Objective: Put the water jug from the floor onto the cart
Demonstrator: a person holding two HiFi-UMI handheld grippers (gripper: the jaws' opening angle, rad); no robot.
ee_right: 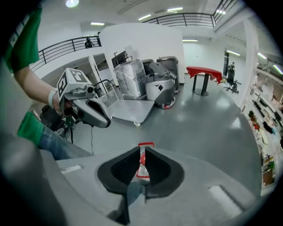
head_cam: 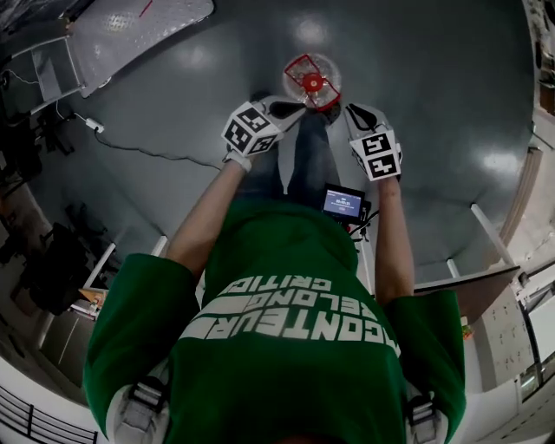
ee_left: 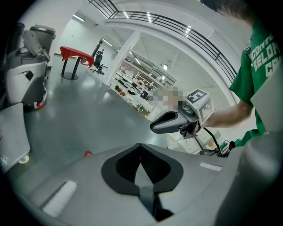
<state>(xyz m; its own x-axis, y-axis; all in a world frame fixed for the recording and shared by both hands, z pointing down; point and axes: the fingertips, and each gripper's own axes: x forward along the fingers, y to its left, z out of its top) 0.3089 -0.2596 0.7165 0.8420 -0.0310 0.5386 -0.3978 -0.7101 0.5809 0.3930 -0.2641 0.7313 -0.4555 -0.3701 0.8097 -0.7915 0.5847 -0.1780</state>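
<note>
Green shirt (head_cam: pixel 286 347) nearest; left gripper (ee_left: pixel 140 150) and right gripper (ee_right: pixel 141 154) are held by the water jug (head_cam: pixel 312 80).
Left jaws are closed empty, right narrowly parted; cart (head_cam: pixel 130 26) is seen well aside.

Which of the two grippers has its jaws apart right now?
The right gripper: a narrow gap shows between its jaws, with the water jug visible through it. On the left gripper the jaws meet with no gap.

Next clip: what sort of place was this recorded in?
Probably a large open hall, part showroom or test facility: a glossy grey floor, a black-railed upper gallery, stocked white shelving along one wall, and bulky grey floor-cleaning machines parked together.
</note>
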